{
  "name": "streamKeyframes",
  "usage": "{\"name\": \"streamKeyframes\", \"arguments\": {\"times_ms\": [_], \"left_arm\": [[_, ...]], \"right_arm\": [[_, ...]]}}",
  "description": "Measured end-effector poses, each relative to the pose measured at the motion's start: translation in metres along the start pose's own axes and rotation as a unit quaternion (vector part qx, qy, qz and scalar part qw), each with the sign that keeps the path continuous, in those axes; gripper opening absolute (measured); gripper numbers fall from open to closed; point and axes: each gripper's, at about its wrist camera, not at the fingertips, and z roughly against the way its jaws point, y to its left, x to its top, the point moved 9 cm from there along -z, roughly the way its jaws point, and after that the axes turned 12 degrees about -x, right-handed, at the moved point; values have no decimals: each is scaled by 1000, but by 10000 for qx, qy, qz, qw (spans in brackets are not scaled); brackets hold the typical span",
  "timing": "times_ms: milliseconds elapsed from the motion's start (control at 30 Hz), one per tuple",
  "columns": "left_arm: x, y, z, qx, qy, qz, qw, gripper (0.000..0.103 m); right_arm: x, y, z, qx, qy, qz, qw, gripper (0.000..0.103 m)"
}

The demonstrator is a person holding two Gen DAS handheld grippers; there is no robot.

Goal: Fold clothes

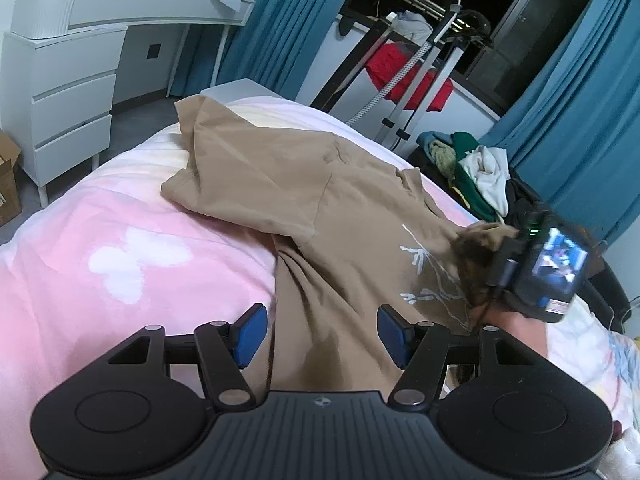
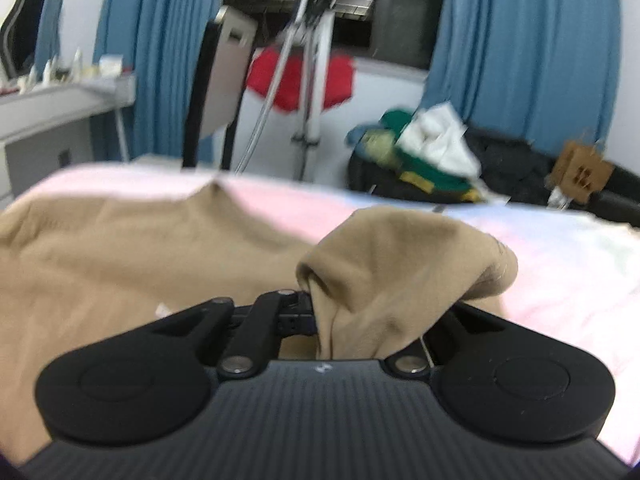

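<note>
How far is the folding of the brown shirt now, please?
Early stage. Done: the tan shirt is laid out on the pink bedspread, one part already turned over. In hand: the right tongs are shut on a bunched piece of it; the left tongs are open above the cloth. Left: the remaining folds, and the clothes pile beyond the bed.

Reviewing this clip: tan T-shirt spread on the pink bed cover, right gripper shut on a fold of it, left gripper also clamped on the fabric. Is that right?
Not quite. The left gripper is not clamped: the left wrist view shows its blue pads standing apart over the tan T-shirt, gripping nothing. The rest holds: the shirt lies on the pink bed cover, and the right gripper is shut on a fold of it.
</note>
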Motion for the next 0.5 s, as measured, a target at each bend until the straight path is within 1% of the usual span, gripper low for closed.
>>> {"name": "streamKeyframes", "arguments": {"times_ms": [67,100,133,267,367,500], "left_arm": [[-2,-1,-2,-22,32,-42,10000,64],[-4,-2,-4,-45,65,-65,9999,64],[-5,-3,-5,-51,94,-91,9999,64],[-8,-10,-5,-114,111,-207,9997,64],[-9,-16,-2,-132,72,-359,9992,64],[-13,-24,6,-151,44,-597,9981,64]], "right_arm": [[-4,9,-7,479,342,22,9983,38],[-5,12,-1,731,392,-10,9966,65],[-5,15,6,983,441,-41,9942,83],[5,13,43,1573,439,-156,9865,84],[10,-5,92,1834,350,-469,9813,84],[8,-52,163,2168,362,-1132,9690,84]]}}
